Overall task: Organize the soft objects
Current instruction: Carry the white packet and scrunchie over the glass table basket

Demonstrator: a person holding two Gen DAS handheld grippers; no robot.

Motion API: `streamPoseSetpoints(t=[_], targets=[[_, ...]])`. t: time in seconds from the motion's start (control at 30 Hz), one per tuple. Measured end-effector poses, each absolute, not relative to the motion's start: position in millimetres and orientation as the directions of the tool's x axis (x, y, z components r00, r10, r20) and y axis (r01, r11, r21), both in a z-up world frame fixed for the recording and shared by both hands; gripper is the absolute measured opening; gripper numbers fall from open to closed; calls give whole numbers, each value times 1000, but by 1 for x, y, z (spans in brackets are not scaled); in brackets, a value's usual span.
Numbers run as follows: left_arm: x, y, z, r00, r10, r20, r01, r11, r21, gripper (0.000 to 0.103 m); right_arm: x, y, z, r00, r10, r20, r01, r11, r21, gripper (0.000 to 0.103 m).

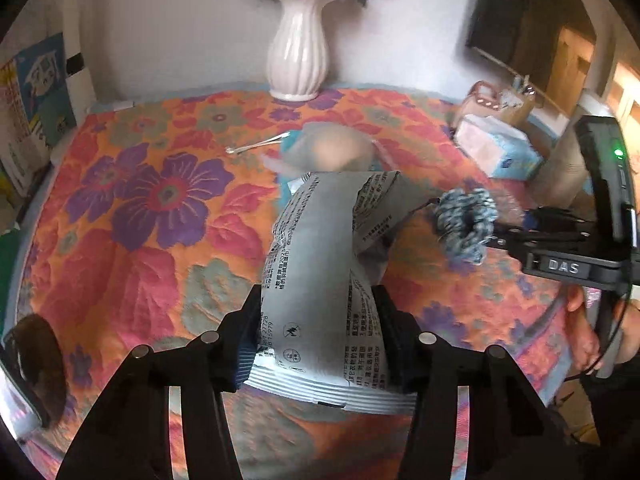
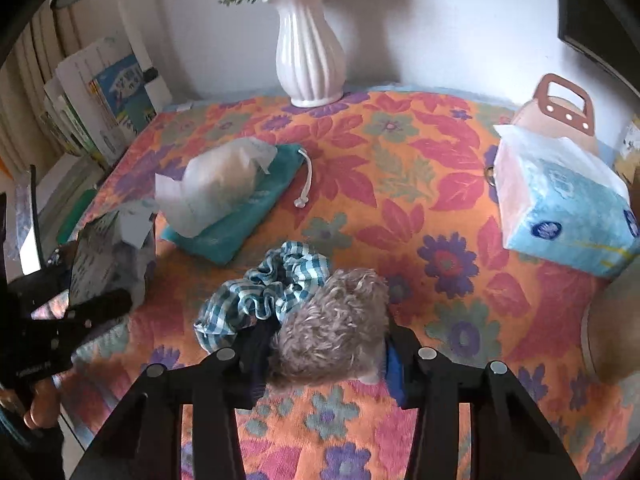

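Observation:
My left gripper (image 1: pixel 320 320) is shut on a grey printed plastic pouch (image 1: pixel 320 256), held above the flowered tablecloth; the pouch also shows at the left of the right wrist view (image 2: pixel 108 256). My right gripper (image 2: pixel 320 356) is shut on a fuzzy grey-brown scrunchie (image 2: pixel 332 340) together with a blue-and-white checked scrunchie (image 2: pixel 276 284); both show in the left wrist view (image 1: pixel 466 224). A white translucent pouch (image 2: pixel 216 184) lies on a teal drawstring bag (image 2: pixel 240 220) at the table's middle left.
A white ribbed vase (image 2: pixel 310 48) with blue flowers stands at the back edge. A blue tissue pack (image 2: pixel 568 212) and a small handled box (image 2: pixel 560 112) sit at the right. Books (image 2: pixel 100 108) lean at the left. A brown object (image 1: pixel 36 364) lies by the table's left edge.

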State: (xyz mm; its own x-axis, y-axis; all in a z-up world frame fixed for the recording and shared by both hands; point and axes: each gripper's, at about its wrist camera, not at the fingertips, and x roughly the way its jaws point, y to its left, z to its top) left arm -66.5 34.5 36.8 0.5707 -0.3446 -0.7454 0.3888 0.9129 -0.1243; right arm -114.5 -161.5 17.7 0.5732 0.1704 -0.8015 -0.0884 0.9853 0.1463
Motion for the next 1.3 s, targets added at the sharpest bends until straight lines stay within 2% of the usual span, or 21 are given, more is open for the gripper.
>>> streamPoseSetpoints(t=[0.2, 0.57, 0.67, 0.77, 1.3], targets=[[-87, 13, 54, 563, -419, -712, 454, 877, -157, 49, -141, -172, 33, 585, 168, -793, -60, 984, 165, 45], [-116, -66, 78, 525, -508, -683, 606, 786, -119, 49, -195, -228, 65, 610, 132, -781, 12, 984, 175, 45], [-129, -94, 85, 539, -500, -678, 648, 760, -46, 49, -211, -255, 78, 623, 80, -778, 49, 989, 141, 45], [-136, -119, 91, 516, -522, -679, 691, 722, -29, 49, -228, -283, 92, 646, 59, -761, 90, 984, 153, 45], [-170, -285, 125, 393, -658, -643, 849, 529, -23, 49, -326, -427, 137, 729, -140, -670, 375, 901, 220, 45]])
